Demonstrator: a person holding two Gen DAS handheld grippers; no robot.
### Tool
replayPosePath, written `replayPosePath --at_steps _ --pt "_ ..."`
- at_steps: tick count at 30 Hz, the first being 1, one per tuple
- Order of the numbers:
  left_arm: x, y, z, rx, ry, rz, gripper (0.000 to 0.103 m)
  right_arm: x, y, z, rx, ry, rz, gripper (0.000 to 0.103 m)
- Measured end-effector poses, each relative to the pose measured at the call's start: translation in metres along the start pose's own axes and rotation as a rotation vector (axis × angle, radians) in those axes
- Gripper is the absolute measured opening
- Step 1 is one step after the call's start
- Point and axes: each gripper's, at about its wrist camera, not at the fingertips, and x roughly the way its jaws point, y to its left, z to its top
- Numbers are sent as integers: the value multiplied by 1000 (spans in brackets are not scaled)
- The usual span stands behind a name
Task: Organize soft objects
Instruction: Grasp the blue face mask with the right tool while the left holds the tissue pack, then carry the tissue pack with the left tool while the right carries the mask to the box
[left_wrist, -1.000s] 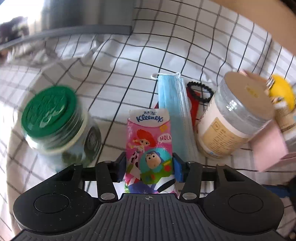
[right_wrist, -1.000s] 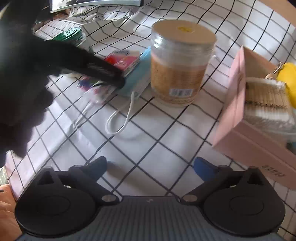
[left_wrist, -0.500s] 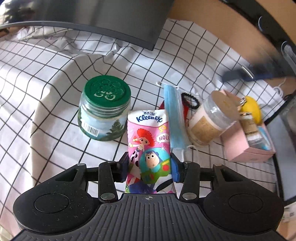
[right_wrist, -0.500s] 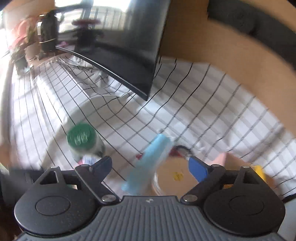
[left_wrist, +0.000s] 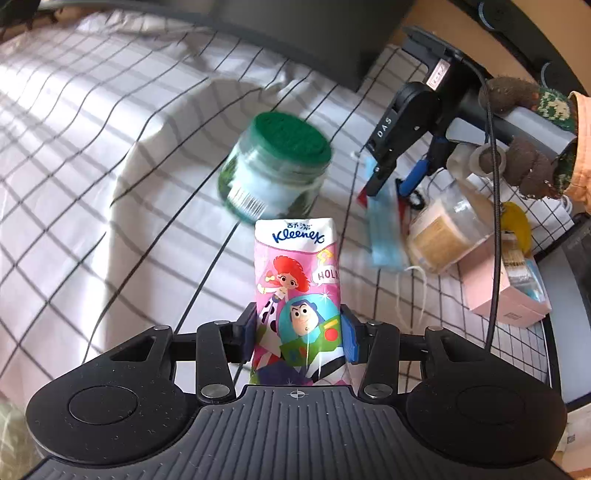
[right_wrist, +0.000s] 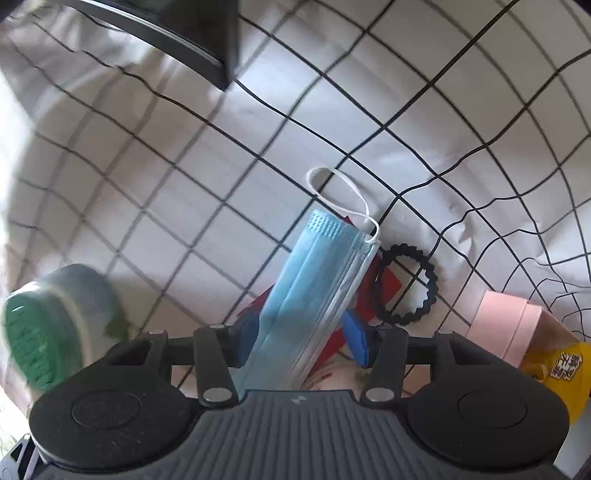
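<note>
My left gripper (left_wrist: 298, 332) clamps the Kleenex tissue pack (left_wrist: 297, 291), lifted near the green-lidded jar (left_wrist: 275, 173). My right gripper (right_wrist: 302, 341) has just been closing, its jaws straddling the blue face mask (right_wrist: 314, 291); contact unclear. Only the right view shows the black hair tie (right_wrist: 405, 284) clearly.

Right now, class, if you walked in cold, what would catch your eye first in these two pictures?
First, the cartoon-printed Kleenex pack, clamped upright in the left gripper at the centre foreground. Next, the blue face mask between the fingers of the right gripper, whose jaws have just been closing. Left of both stands the green-lidded jar, on the checked cloth.
</note>
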Motion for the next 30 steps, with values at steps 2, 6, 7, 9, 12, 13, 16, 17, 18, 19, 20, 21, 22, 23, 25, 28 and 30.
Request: replayPosePath --at_steps 2,6,7,9,12,13,16,17,18,19,20,21,22,23,25,28,30 --pt "1 5 -1 -19 4 7 49 8 1 2 20 26 37 54" --pt "0 6 1 -15 -1 9 49 -6 15 -6 -28 2 155 53" --pt "0 6 1 -14 -2 8 49 -13 18 -10 -42 -22 149 53" --pt "0 7 3 -14 -1 6 49 -23 23 -18 -62 -61 112 53" --pt "1 8 3 -11 7 -3 49 -20 33 -32 -84 -52 93 54" --pt "2 7 4 -8 11 -4 49 -16 37 -36 -94 -44 85 54" --pt "4 6 3 -1 21 3 49 1 51 -45 -118 -23 25 54" --pt "4 7 3 0 26 6 49 5 51 -47 -112 -20 11 54" --pt "4 7 3 4 30 7 49 4 53 -47 -95 -35 13 54" --pt "3 7 3 10 34 7 49 3 53 -48 -86 -42 22 52" --pt "3 7 4 18 37 4 49 1 53 -50 -79 -48 29 43" --pt "3 7 5 26 40 -1 49 -1 53 -53 -71 -62 35 35" --pt "4 7 6 36 46 -11 49 -3 55 -57 -68 -69 42 17" --pt "6 7 7 44 51 -20 49 -4 59 -60 -53 -76 52 10" --pt "9 6 10 57 68 -30 49 -12 58 -71 -9 -101 76 8" --pt "7 -4 17 66 92 -44 49 -46 58 -94 -11 -172 114 7" --pt "-1 -13 22 84 66 -55 49 -75 54 -110 -35 -225 144 7"
